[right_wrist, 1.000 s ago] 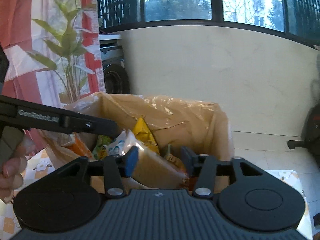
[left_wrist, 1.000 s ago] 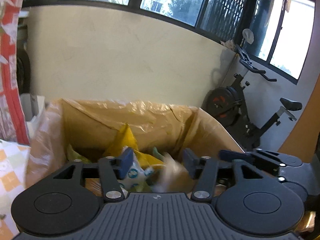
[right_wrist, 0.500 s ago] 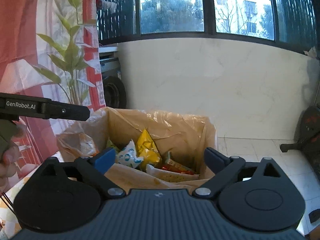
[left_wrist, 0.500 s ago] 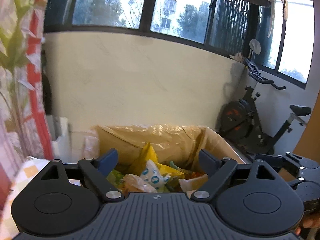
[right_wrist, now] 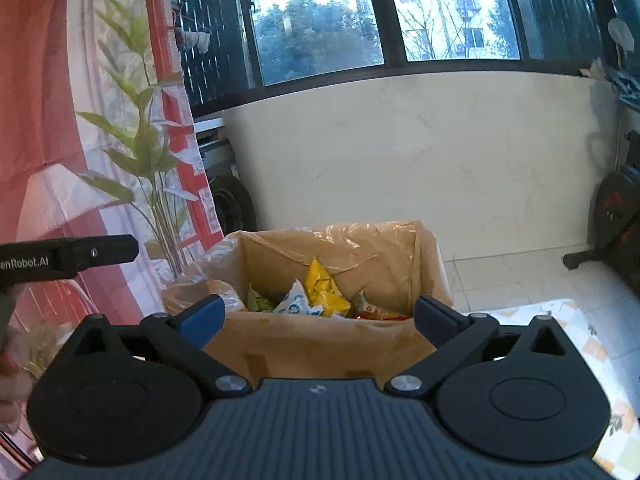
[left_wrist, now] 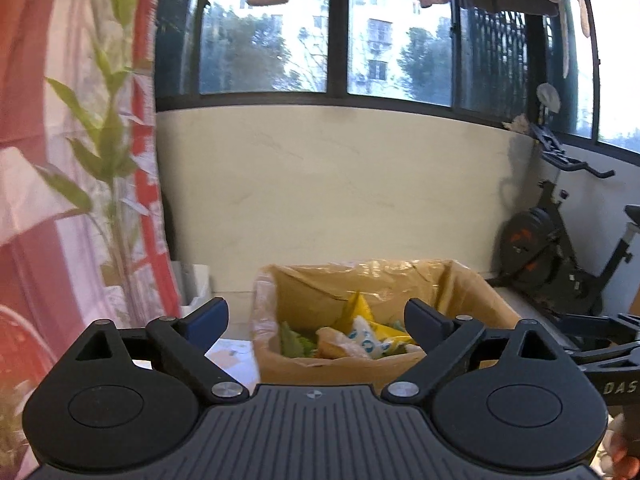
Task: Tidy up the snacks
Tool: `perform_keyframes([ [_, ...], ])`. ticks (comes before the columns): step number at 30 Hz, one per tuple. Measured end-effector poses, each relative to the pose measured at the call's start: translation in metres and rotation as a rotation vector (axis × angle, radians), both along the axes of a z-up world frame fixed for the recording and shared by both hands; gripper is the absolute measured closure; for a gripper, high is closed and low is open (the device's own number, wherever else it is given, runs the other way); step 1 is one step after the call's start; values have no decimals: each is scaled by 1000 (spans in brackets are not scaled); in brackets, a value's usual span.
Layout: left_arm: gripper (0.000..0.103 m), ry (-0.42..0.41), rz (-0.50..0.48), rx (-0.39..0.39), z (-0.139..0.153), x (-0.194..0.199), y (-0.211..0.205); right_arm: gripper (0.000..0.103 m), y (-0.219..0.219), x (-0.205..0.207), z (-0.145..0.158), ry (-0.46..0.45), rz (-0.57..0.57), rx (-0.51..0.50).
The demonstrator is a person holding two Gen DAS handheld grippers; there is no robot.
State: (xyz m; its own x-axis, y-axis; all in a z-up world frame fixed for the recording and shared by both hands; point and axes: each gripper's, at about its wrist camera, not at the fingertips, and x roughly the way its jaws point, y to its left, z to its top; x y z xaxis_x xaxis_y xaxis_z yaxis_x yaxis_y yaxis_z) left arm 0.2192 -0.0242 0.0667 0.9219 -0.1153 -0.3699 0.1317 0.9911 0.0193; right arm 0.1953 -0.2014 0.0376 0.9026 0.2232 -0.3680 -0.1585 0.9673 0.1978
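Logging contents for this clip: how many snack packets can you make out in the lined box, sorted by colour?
Yellow packet: 1
White-and-blue packet: 1
Green packet: 1
Orange-red packet: 1
Total: 4 visible in the lined box; any deeper ones are hidden. Left gripper and right gripper both open and empty.

Snack packs (right_wrist: 320, 292) in box (right_wrist: 320, 344); wall behind; exercise bike (left_wrist: 560, 252) right.

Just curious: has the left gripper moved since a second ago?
Yes. The left gripper has opened and pulled up and back from the box, which now looks smaller and lower in its view.
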Motion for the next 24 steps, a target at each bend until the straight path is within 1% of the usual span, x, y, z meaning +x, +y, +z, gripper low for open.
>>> perform_keyframes([
  [7, 7, 36, 14, -55, -5, -11, 14, 0, 4, -13, 3, -2, -15, -25],
  [13, 7, 43, 56, -31, -11, -16, 15, 0, 8, -18, 1, 6, -14, -33],
  [24, 7, 45, 80, -36, -12, -21, 18, 0, 11, -20, 2, 2, -11, -37],
])
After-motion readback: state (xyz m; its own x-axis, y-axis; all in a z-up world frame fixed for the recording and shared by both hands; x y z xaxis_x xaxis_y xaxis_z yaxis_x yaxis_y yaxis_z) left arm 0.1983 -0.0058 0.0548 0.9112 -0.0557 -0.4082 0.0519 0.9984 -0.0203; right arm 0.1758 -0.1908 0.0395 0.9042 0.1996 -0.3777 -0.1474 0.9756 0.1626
